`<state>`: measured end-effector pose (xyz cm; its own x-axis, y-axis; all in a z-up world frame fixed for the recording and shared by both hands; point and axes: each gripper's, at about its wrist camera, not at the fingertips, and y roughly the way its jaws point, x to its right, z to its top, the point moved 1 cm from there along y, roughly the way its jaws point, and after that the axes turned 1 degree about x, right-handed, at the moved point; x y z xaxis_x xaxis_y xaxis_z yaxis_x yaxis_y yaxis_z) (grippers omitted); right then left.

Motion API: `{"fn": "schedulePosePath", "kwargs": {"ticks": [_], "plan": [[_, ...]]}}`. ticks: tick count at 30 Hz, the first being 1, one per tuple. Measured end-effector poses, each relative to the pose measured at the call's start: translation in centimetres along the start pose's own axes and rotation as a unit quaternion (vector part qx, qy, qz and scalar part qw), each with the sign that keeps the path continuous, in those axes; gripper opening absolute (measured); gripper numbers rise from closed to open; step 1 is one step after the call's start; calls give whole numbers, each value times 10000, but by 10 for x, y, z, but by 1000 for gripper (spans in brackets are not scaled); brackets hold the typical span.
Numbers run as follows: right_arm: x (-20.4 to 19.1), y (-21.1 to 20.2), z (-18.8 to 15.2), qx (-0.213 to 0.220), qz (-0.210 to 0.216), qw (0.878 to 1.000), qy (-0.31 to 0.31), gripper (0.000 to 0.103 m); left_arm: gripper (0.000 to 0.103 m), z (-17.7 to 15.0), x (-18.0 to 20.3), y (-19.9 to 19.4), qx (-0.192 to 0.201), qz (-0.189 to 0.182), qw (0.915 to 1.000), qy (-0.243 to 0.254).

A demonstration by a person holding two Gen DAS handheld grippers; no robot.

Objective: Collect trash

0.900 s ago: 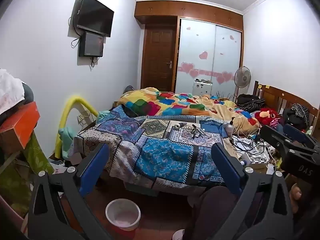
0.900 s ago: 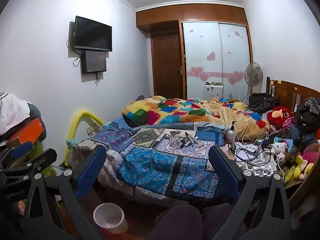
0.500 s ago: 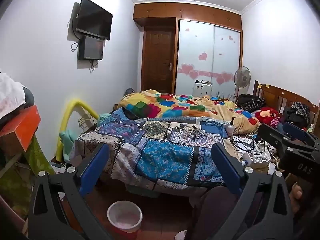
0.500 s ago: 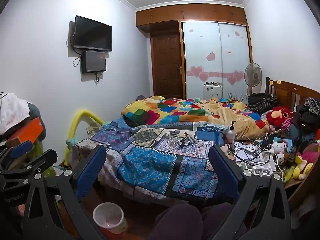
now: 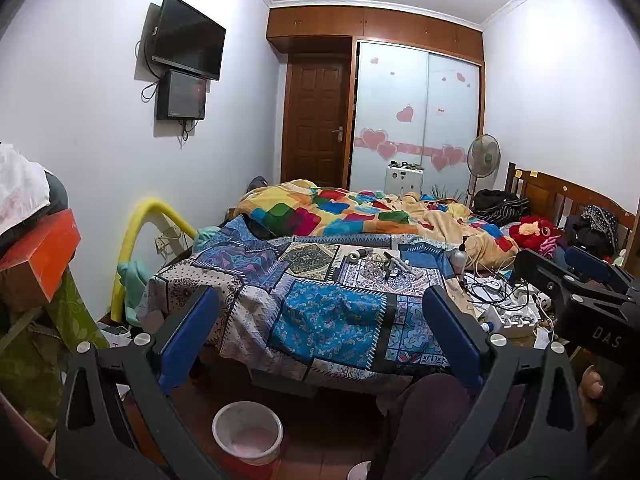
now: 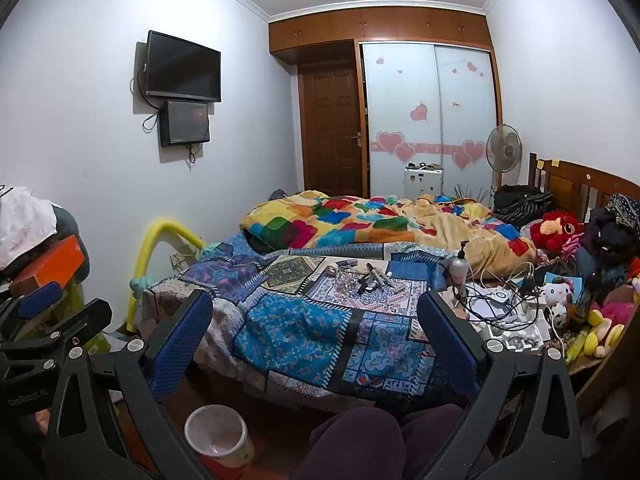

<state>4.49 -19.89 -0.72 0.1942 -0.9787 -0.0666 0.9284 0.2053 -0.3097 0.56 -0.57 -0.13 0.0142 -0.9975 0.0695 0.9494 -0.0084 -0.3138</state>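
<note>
Hanging spread wide and holding nothing: jaws of the left gripper (image 5: 320, 344) and the right gripper (image 6: 316, 344), both aimed slightly downward over the near edge of the bed (image 5: 328, 320). Sitting on the floor just in front of the bed's near edge, low between the left jaws: the white trash bin (image 5: 247, 432), seemingly empty. Lying near the middle of the bed, beyond the jaws: a scatter of small items (image 5: 380, 266), a roll, pens and thin wire, too small for telling trash from keepsakes. Crowding the bed's right side: a tangle of cables (image 6: 496, 300) and a pump bottle (image 6: 459, 270).

Risking, from here: clamping on a pen or tool instead of real trash, owing to the mixed clutter; snagging a cable during a reach to the right and dragging chargers off the bed; pinching the patchwork quilt (image 5: 332, 316) together with a small piece; knocking the bottle over; bumping one gripper against the other, given their closeness; dropping a piece short of the bin beside the person's knee (image 6: 360, 440).

Differing from the earlier frames hardly at all: bed drifting very slightly lower in the left view, bin and clutter staying put, jaws remaining equally wide.
</note>
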Motion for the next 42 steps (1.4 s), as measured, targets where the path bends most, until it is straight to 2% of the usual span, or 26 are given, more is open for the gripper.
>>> {"fn": "schedulePosePath", "kwargs": {"ticks": [42], "plan": [[-3,-5,4,44,-11,10000,-68,102,102,-3,-1,-1,31,9,10000,2]]}}
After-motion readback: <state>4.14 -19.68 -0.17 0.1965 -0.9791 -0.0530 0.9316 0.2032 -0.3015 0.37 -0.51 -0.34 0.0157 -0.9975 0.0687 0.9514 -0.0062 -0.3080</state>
